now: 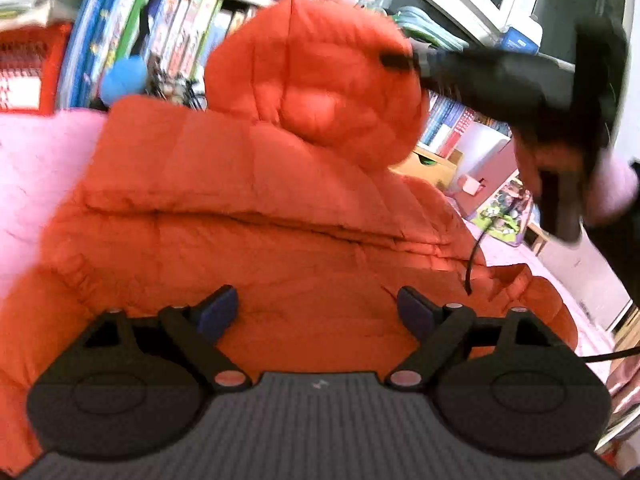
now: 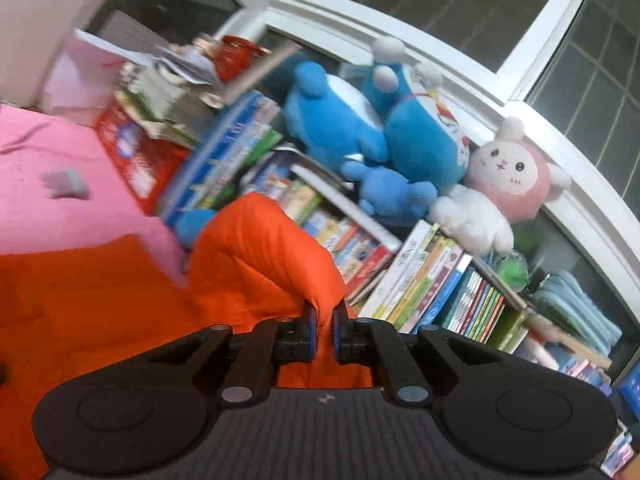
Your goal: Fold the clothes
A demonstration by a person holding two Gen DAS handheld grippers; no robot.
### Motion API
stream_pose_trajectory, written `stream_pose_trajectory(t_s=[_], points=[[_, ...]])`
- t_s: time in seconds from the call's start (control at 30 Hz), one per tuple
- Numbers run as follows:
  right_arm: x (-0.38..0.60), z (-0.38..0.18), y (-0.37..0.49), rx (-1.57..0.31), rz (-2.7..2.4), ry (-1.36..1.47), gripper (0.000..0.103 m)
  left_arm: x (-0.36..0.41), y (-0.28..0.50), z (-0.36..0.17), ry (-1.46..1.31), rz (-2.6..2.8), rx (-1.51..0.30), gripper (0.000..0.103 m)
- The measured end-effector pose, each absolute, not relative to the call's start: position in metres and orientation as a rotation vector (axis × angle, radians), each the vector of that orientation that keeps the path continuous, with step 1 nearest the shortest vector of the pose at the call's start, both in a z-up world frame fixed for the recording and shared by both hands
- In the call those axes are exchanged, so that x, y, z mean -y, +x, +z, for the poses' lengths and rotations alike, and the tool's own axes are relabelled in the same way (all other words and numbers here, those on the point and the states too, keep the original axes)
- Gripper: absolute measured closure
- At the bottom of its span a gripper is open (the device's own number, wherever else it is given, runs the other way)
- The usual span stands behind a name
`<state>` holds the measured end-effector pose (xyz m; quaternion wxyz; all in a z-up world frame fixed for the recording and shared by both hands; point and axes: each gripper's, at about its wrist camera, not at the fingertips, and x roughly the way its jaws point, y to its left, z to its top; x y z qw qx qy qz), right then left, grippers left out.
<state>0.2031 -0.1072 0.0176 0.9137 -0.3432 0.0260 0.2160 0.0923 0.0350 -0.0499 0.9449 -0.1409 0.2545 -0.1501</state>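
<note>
The left gripper (image 1: 316, 312) points slightly downward over the near part of the jacket (image 1: 256, 216), jaws wide apart, nothing between them. The orange puffer jacket lies spread on the pink bedding (image 1: 36, 168), and its hood (image 1: 316, 76) stands raised at the far end.

The right gripper (image 2: 325, 322) is clamped on the edge of the hood (image 2: 268, 256); orange fabric fills the narrow gap between its blue pads (image 2: 310, 326). In the left wrist view the right gripper (image 1: 394, 61) reaches the hood from the right, held nearly level, with the person's hand (image 1: 560, 160) and a pink sleeve (image 1: 616, 188) behind it. That part is motion-blurred.

Beyond the hood a row of books (image 2: 432, 284) stands along the bed's far side. On the books sit blue plush toys (image 2: 360, 128) and a pink-and-white plush rabbit (image 2: 500, 184). Left of the hood, a red box (image 2: 136, 152) carries a stack of papers (image 2: 172, 84). Behind the toys is a white-framed window (image 2: 400, 12).
</note>
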Motion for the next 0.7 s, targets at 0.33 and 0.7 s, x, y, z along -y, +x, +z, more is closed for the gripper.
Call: stream_pose_trajectory(t_s=[0.33,0.7], points=[[0.116,-0.026,0.182,-0.184,0.514,-0.693,0.095,-0.108,0.143,0.089,-0.432,-0.235,-0.279,0.013],[0.123,-0.047,0.154,-0.247,0.59,-0.751,0.095,-0.044,0.27,0.022,-0.039,0.01,-0.544,0.027]])
